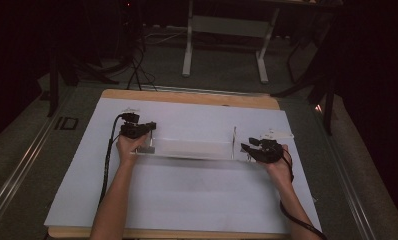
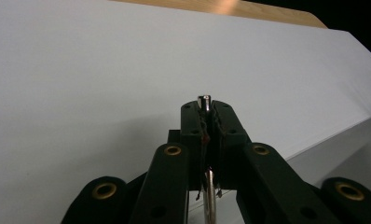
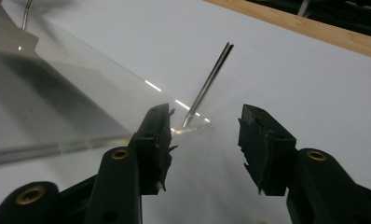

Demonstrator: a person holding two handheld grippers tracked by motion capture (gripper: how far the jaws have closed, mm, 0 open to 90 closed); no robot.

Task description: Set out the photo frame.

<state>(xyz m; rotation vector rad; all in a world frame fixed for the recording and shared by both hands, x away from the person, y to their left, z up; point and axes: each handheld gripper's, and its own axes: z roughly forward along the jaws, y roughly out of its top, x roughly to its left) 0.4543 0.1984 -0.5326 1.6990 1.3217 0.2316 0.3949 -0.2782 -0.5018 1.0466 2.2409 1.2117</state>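
1. Currently the left claw is clamped tight on a thin metal pin at the left end of a clear plastic tray, which lies across the middle of the white sheet on the surface; that grip should hold steady as the anchor.
2. At the tray's right end, the right claw stands wide open with nothing between its pads; a second thin metal rod rises just beyond them.
3. The likely step is taking that rod: the person should centre it between the pads before closing, since it is slim and could slip sideways.
4. Closing gently matters, because the tray is light and could skid.
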